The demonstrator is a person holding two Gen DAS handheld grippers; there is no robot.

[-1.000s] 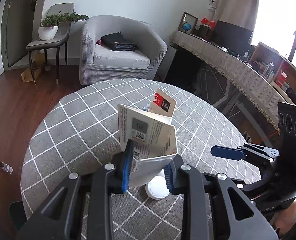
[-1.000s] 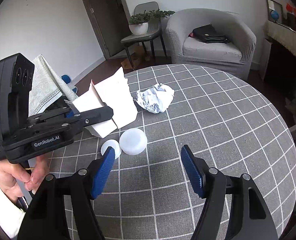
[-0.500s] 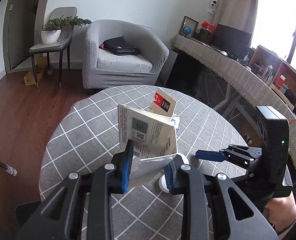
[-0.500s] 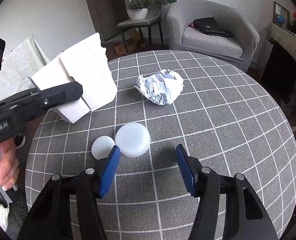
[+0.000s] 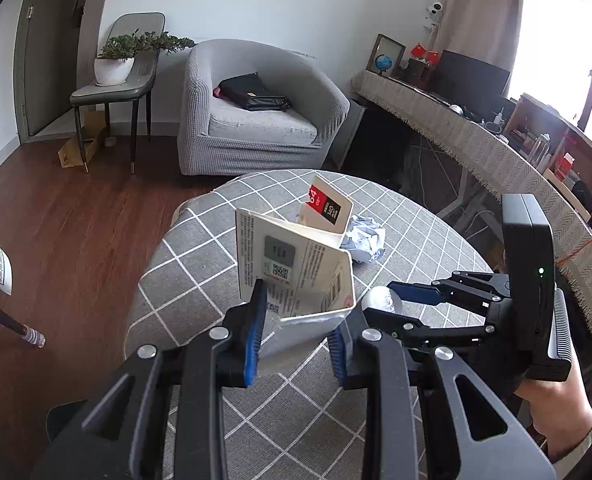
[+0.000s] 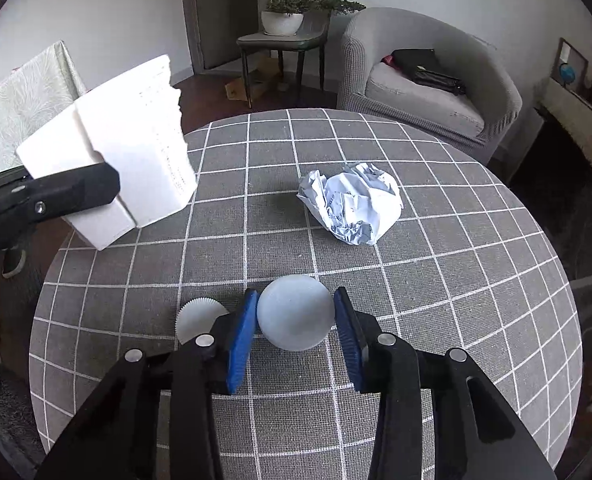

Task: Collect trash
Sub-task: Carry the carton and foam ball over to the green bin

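Note:
My left gripper point(image 5: 296, 332) is shut on a torn white paper carton point(image 5: 296, 272) with printed labels and holds it above the left edge of the round table; the carton also shows in the right wrist view point(image 6: 132, 168). My right gripper point(image 6: 296, 332) has its blue pads on both sides of a white round lid point(image 6: 294, 312) lying on the grey checked tablecloth point(image 6: 455, 300); it is shut on the lid. A smaller ridged white cap point(image 6: 200, 318) lies just left of it. A crumpled paper ball point(image 6: 351, 204) lies farther back on the table.
A grey armchair point(image 5: 256, 112) with a black bag stands beyond the table. A chair with a potted plant point(image 5: 116, 60) is at the back left. A long cloth-covered desk point(image 5: 475, 140) runs along the right. Wooden floor lies to the left.
My right gripper has moved forward and down and closed its pads around the round lid. My left gripper has carried the carton up and leftward, away from the table's middle.

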